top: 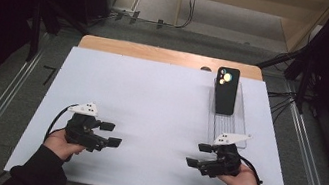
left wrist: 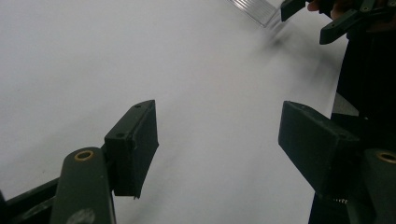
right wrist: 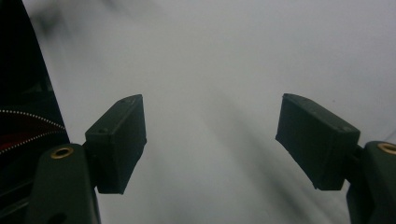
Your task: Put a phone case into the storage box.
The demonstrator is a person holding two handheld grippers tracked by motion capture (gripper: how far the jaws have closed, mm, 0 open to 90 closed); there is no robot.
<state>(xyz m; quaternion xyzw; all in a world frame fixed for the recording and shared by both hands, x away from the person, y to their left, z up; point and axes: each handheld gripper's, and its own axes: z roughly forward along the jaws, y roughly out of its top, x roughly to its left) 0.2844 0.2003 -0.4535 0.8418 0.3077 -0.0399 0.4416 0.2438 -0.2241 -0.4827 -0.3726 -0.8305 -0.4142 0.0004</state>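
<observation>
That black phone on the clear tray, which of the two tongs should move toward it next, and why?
Probably the right tongs: they should ease forward toward the black phone. It lies on the clear tray at the table's far right, just ahead of that hand, while the left tongs sit far across the white table. Both tongs are open and hold nothing, so the nearer one has the shorter reach.

Matt black phone case [top: 226, 90] on ribbed clear plastic tray [top: 240, 128].
</observation>
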